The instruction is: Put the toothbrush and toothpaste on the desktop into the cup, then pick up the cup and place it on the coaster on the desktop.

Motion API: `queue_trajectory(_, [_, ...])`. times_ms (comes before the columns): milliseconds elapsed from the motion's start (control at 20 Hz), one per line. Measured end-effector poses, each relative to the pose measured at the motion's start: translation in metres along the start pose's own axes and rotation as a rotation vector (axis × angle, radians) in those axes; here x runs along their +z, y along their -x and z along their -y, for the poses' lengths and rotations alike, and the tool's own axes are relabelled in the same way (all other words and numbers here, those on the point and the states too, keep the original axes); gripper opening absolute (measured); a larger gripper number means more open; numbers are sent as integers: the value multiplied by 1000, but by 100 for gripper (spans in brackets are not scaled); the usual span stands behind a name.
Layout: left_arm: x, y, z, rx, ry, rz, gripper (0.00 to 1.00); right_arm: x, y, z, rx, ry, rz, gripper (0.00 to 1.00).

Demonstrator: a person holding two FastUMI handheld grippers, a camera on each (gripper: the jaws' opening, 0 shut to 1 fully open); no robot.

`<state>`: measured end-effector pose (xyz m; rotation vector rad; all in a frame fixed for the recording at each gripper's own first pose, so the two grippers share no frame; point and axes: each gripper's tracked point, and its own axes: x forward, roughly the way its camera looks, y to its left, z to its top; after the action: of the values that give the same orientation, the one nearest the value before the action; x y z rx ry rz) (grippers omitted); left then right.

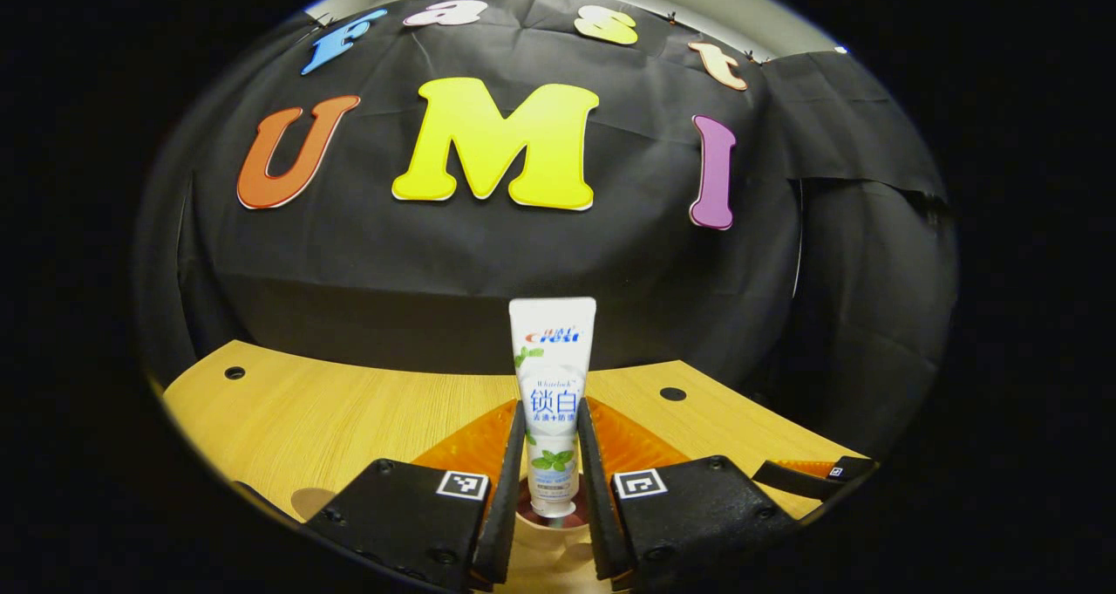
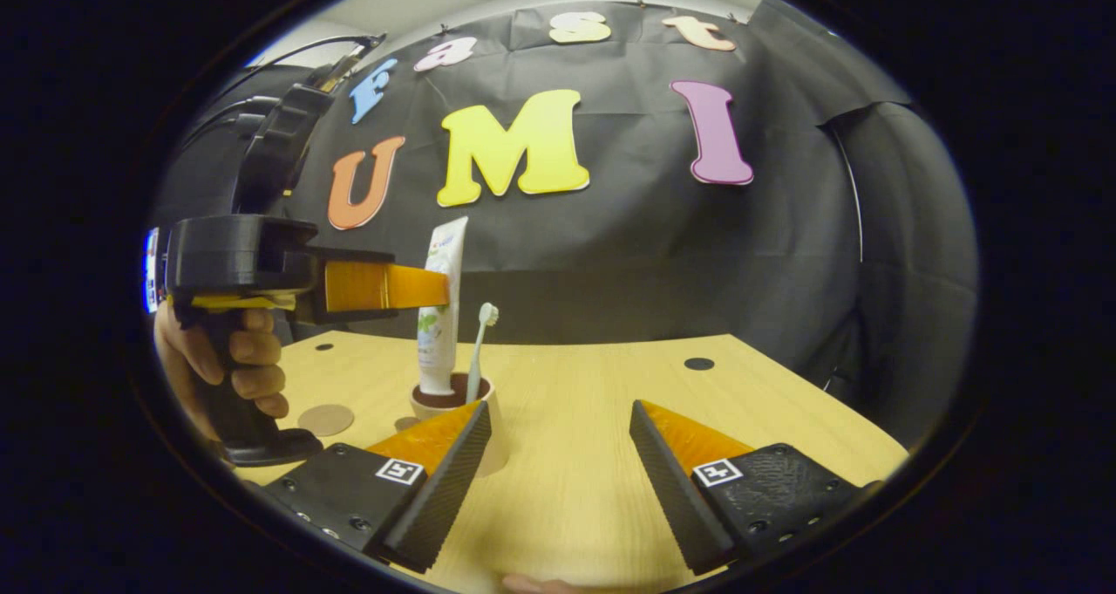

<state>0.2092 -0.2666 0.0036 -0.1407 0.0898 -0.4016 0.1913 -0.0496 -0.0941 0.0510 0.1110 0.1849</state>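
Toothpaste [image 2: 438,315] stands upright, its lower end down in the cup [image 2: 488,424] beside the toothbrush [image 2: 479,350], and your left gripper [image 1: 553,472] is clamped on the tube, both fingers pressing its sides. Left of the cup, the coaster [image 2: 325,419] lies bare on the desktop [image 2: 610,402]. Your right gripper [image 2: 558,472] hangs near the cup, fingers spread wide apart.

Toothpaste [image 2: 440,315] upright in the cup [image 2: 455,406], toothbrush [image 2: 479,350] just right of it in the same cup, head up. Cup on the table [image 2: 610,402], toward its left side, well short of the far edge. Coaster [image 2: 326,419] flat on the table, left of the cup, apart from it. Left claw [image 1: 552,481] pressed on both sides of the toothpaste, above the cup. Right claw [image 2: 558,463] nearer the front edge, right of the cup.
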Motion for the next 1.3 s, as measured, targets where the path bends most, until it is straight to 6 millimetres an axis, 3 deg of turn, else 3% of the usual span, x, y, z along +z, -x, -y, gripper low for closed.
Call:
queue_trajectory(50, [3,2,-1,1,4,6,38,0,1,-1,2,-3,2,95])
queue_trajectory(100, [2,5,-1,5,8,8,44,1,1,-1,1,-6,5,95])
queue_trajectory(150, [1,8,0,5,11,-2,39,2,2,-2,6,-14,7,95])
queue_trajectory(200, [-2,8,0,7,11,-15,44,3,3,-5,18,-27,9,95])
queue_trajectory(250, [-4,10,-1,13,13,-29,36,5,4,-7,24,-35,6,95])
queue_trajectory(300, [-7,14,-2,15,16,-44,53,6,4,-7,21,-35,3,94])
queue_trajectory(350, [-8,19,-3,17,20,-49,54,8,5,-7,17,-33,4,95])
queue_trajectory(750, [-2,78,-30,55,24,-22,57,22,28,-28,-12,13,-31,94])
queue_trajectory(950, [-23,115,-42,38,7,-49,70,25,40,-45,-41,64,-39,95])
queue_trajectory(1300, [-52,168,-78,91,-81,-59,92,9,45,-76,-63,84,-112,95])
